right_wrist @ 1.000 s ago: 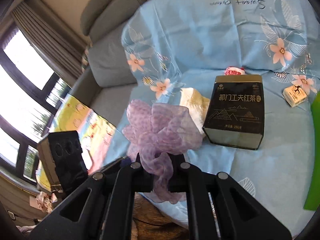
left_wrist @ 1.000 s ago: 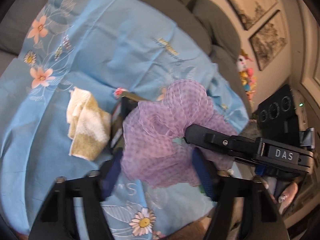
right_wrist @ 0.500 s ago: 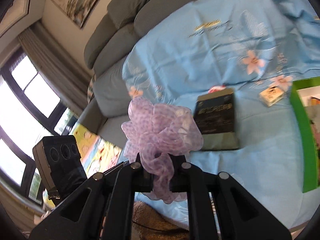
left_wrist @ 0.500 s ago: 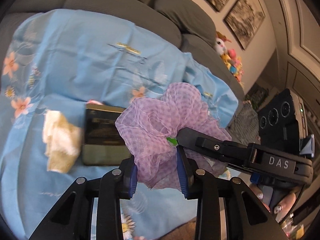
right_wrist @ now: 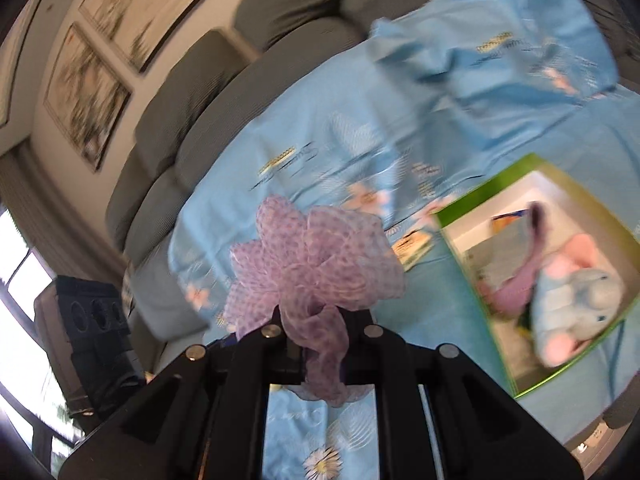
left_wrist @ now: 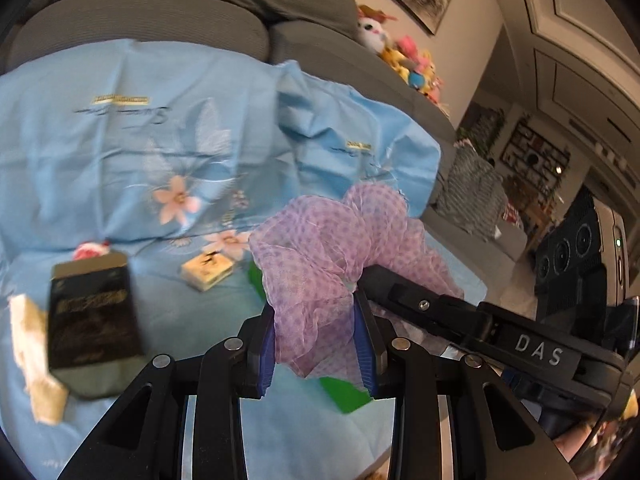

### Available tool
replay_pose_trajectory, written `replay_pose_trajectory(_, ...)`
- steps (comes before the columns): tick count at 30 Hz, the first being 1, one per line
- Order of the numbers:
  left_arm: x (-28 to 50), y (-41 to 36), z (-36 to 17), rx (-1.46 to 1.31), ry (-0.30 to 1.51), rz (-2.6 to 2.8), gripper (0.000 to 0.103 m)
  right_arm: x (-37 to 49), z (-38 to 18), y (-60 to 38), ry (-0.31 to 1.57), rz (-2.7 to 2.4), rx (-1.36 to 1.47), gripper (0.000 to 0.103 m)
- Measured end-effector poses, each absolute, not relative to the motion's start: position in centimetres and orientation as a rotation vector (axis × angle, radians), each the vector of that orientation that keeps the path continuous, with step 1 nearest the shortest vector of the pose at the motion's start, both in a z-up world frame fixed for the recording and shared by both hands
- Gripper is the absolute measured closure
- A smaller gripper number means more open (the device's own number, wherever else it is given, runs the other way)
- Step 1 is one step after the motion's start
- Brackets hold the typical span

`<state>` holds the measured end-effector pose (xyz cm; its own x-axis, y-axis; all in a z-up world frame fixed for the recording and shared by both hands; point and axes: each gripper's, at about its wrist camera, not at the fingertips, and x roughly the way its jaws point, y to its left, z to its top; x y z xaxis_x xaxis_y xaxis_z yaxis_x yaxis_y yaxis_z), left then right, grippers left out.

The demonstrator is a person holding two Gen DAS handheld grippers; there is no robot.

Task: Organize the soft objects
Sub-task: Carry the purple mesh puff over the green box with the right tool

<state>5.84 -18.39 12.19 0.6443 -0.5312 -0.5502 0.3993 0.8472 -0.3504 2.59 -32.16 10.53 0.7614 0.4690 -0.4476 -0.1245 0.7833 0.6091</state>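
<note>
A sheer purple dotted scrunchie (left_wrist: 328, 240) hangs in the air between both grippers, above the light blue flowered sheet (left_wrist: 120, 168). My left gripper (left_wrist: 316, 344) is shut on its lower folds, blue pads pressing from both sides. My right gripper (left_wrist: 372, 276) reaches in from the right and pinches the same piece. In the right wrist view the scrunchie (right_wrist: 316, 256) blooms above my right gripper (right_wrist: 316, 346), shut on its tail. A green box (right_wrist: 488, 184) lies to the right, with a blue and pink plush toy (right_wrist: 576, 304) and other soft things inside.
On the sheet lie a black tea tin (left_wrist: 92, 320), a yellow and white towel (left_wrist: 32, 360), a small cream box (left_wrist: 208, 270) and a small red and white item (left_wrist: 90, 250). A grey sofa back (left_wrist: 160, 20) rises behind, with plush toys (left_wrist: 404, 60) at its right end.
The left jaws went from wide to shut on the scrunchie. Both hands carried it to the right over the sheet; the tin and towel slid left, and the green box came into the right wrist view.
</note>
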Motion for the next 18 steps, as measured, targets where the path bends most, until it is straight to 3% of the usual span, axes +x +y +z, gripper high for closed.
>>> replay_pose_trajectory(18,14.9,-27.6,6.1,-0.105,0.839,-0.605,0.069,7.0,4.0,-41.3,0.619,-0.006,0.807,0.09)
